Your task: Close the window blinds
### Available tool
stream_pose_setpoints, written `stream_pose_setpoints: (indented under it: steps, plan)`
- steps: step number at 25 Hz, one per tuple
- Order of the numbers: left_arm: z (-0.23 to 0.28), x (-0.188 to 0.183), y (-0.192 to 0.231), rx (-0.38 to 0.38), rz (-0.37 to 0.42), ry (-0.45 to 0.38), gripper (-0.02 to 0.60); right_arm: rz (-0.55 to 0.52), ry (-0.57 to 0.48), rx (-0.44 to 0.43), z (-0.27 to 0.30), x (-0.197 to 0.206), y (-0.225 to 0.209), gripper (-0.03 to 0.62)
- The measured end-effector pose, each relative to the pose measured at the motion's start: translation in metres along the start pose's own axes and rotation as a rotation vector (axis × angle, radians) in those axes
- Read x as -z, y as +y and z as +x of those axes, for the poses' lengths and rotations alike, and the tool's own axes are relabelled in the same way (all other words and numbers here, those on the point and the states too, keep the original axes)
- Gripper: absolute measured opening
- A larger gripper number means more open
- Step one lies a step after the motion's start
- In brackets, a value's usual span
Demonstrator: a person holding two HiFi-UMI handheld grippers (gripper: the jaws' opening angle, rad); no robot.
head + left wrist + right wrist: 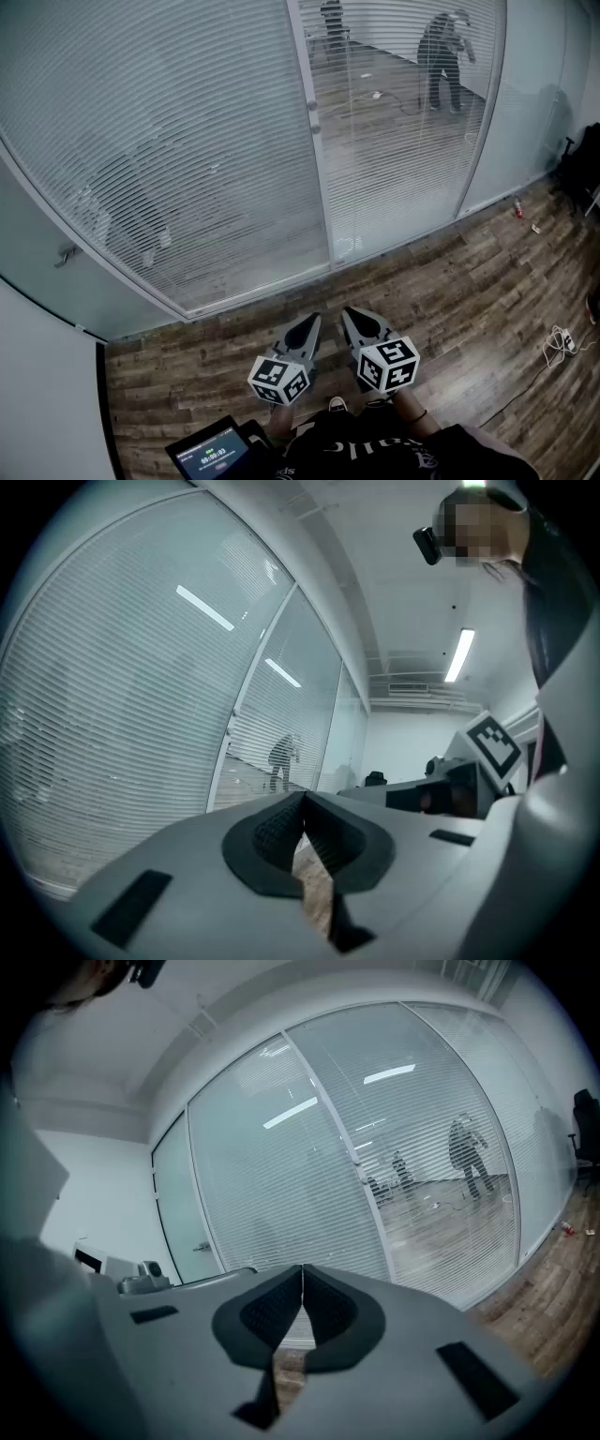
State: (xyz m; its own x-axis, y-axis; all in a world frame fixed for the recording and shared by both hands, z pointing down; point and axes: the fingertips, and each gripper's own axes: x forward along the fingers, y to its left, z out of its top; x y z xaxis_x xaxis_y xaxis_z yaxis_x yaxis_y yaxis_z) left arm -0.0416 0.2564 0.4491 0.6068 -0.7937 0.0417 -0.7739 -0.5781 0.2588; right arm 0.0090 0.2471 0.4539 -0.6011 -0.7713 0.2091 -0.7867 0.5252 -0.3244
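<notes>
Two tools sit low, side by side, just apart, over the wood floor [469, 281], both aimed at the glass wall [323, 187]. L tool [312, 322]: jaws together, nothing btwn them. R tool [350, 316]: same, closed & empty. Ahead, the blinds [187, 169] cover the glass, well apart from both tools. Left pane's slats look mostly turned flat; right pane's slats are open enough to show ppl [445, 56] in the next room. Small screen [214, 455] glows by the holder's left side. White cable [561, 342] lies on the floor at right.
</notes>
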Motion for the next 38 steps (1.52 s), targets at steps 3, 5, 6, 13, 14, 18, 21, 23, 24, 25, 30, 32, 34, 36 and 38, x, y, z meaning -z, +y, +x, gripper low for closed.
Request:
stream_pose_setpoints:
  steps: [3,5,6,13,14,18,21,23,24,25,30,32,34,36,38]
  plan:
    - [0.004,0.002,0.023,-0.008,-0.024,0.002,0.005,-0.016,0.023,0.004,0.021,0.002,-0.001,0.017]
    - [0.012,0.004,0.037,-0.012,-0.042,0.005,0.005,-0.023,0.032,0.008,0.036,-0.002,-0.007,0.018]
    - [0.017,0.004,0.043,-0.014,-0.053,0.006,0.005,-0.026,0.034,0.011,0.043,-0.004,-0.012,0.017]
    - [0.055,0.005,0.09,-0.06,-0.082,0.01,0.005,-0.035,0.045,0.004,0.1,-0.02,-0.051,0.017]
    - [0.062,0.003,0.098,-0.072,-0.079,0.005,0.005,-0.03,0.045,-0.007,0.111,-0.022,-0.056,0.018]
    - [0.113,-0.012,0.138,-0.112,-0.083,-0.014,0.005,-0.045,0.05,-0.049,0.168,-0.048,-0.088,0.017]
    - [0.16,-0.026,0.166,-0.137,-0.091,-0.03,0.005,-0.07,0.046,-0.082,0.207,-0.077,-0.116,0.017]
    - [0.189,-0.037,0.181,-0.151,-0.08,-0.038,0.005,-0.087,0.038,-0.104,0.231,-0.098,-0.134,0.018]
    - [0.204,-0.042,0.187,-0.156,-0.07,-0.039,0.005,-0.092,0.031,-0.113,0.241,-0.108,-0.144,0.018]
    - [0.22,-0.047,0.191,-0.158,-0.059,-0.039,0.005,-0.095,0.025,-0.12,0.25,-0.118,-0.154,0.018]
    - [0.279,-0.057,0.198,-0.155,-0.033,-0.022,0.005,-0.179,-0.003,-0.102,0.285,-0.151,-0.198,0.018]
    - [0.288,-0.056,0.206,-0.159,-0.028,-0.005,0.005,-0.245,-0.012,-0.089,0.301,-0.159,-0.204,0.018]
    - [0.293,-0.056,0.218,-0.166,-0.03,0.009,0.005,-0.32,-0.029,-0.078,0.319,-0.169,-0.205,0.018]
    - [0.299,-0.056,0.232,-0.168,-0.039,0.018,0.005,-0.386,-0.056,-0.063,0.337,-0.182,-0.203,0.018]
    - [0.306,-0.058,0.245,-0.163,-0.047,0.027,0.005,-0.442,-0.065,-0.044,0.357,-0.192,-0.205,0.018]
